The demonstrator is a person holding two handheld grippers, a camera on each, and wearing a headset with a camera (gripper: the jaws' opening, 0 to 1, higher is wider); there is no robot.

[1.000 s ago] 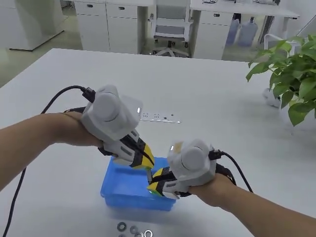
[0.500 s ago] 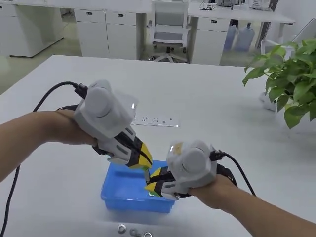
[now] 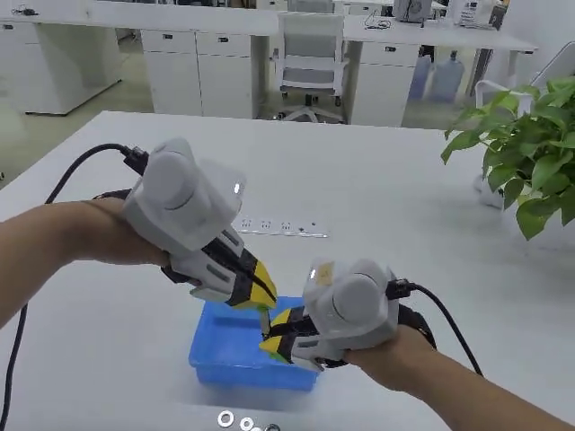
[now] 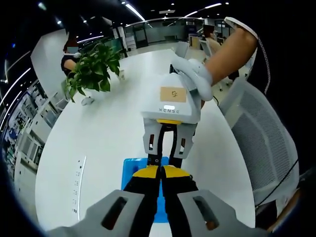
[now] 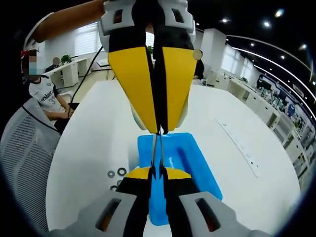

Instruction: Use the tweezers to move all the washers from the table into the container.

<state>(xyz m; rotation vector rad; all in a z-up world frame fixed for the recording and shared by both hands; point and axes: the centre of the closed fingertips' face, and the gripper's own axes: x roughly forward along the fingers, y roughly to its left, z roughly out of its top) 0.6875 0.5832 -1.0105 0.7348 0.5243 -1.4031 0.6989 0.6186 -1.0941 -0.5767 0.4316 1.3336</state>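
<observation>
The washers (image 5: pixel 121 171) are seen lying on the white table (image 3: pixel 404 224), just beside one long side of the blue container (image 5: pixel 197 163). Three of them can be counted in the right gripper view, close together. In the head view they are found in front of the container, on the side nearest the person.

The tweezers (image 5: pixel 156 148) are held up over the container. They are seen as a thin metal strip stretched between the two grippers. One end is pinched by the left gripper (image 5: pixel 159 131), whose yellow jaws are pressed tight together on it. The other end is gripped by the right gripper (image 5: pixel 157 173), whose jaws are drawn in narrow around it. The two grippers are pointed at each other, tip close to tip. In the head view the left one is held higher and the right one lower.

Farther back on the table, a white power strip (image 3: pixel 280 226) is laid flat. A green plant (image 3: pixel 530 153) is seen at the right. Behind the table, an office chair (image 3: pixel 310 54) is placed at a row of white desks.
</observation>
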